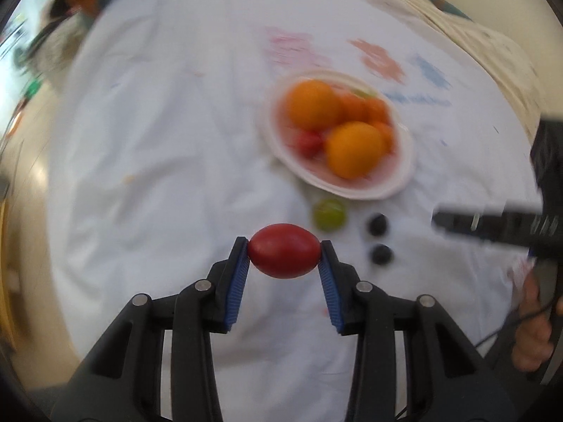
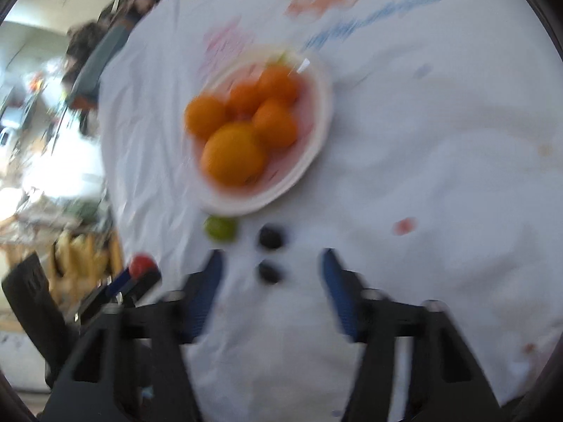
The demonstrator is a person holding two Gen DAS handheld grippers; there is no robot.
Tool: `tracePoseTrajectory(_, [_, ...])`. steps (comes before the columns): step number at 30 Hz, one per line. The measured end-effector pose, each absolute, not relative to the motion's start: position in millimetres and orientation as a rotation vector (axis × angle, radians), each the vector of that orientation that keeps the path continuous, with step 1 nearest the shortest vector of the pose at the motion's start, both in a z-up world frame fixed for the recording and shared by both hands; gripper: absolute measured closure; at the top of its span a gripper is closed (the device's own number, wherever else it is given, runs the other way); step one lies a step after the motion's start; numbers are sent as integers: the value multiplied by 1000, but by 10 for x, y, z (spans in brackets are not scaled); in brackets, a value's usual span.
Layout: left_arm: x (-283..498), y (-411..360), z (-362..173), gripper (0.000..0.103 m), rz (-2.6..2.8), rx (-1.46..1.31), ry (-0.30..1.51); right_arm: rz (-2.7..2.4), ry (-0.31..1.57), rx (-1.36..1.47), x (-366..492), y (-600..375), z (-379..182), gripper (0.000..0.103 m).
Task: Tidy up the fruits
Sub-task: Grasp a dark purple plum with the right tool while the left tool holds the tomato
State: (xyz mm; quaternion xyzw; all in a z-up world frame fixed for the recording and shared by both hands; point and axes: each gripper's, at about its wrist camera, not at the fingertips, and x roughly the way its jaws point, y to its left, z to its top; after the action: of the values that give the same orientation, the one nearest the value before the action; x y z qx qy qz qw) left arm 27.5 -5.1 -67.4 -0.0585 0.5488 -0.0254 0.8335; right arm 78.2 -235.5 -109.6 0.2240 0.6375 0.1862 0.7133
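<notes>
left tool [image 1: 285, 251] clamping red tomato [image 1: 284, 250] just short of plate [image 1: 404, 161] | right tool [image 2: 271, 263] jaws apart, empty, nearing blueberries [image 2: 270, 271] | oranges plated; grape [image 1: 329, 213], blueberries waiting beside plate

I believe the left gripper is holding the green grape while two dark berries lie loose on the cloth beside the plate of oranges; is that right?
Not quite: the left gripper is shut on the red tomato, as the left wrist view shows. The green grape lies loose on the cloth by the plate, near the two dark berries.
</notes>
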Motion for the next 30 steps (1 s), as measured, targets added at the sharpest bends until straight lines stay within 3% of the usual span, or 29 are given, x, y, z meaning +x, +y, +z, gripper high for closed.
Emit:
tracePoseTrajectory(6, [344, 104, -661, 67, -8, -166, 1161, 399, 1505, 330, 817, -2005, -1374, 69])
tracePoseTrajectory(16, [401, 77, -530, 67, -45, -213, 1144, 405, 1504, 130, 812, -1652, -1512, 69])
tracePoseTrajectory(20, [422, 68, -547, 67, -48, -217, 1156, 417, 1499, 91, 761, -1615, -1505, 70])
tracePoseTrajectory(23, [440, 43, -568, 67, -50, -218, 1162, 412, 1481, 38, 718, -1588, -1497, 81])
tracePoseTrajectory(30, [475, 9, -591, 67, -39, -190, 1155, 463, 1472, 66, 611, -1642, -1447, 81])
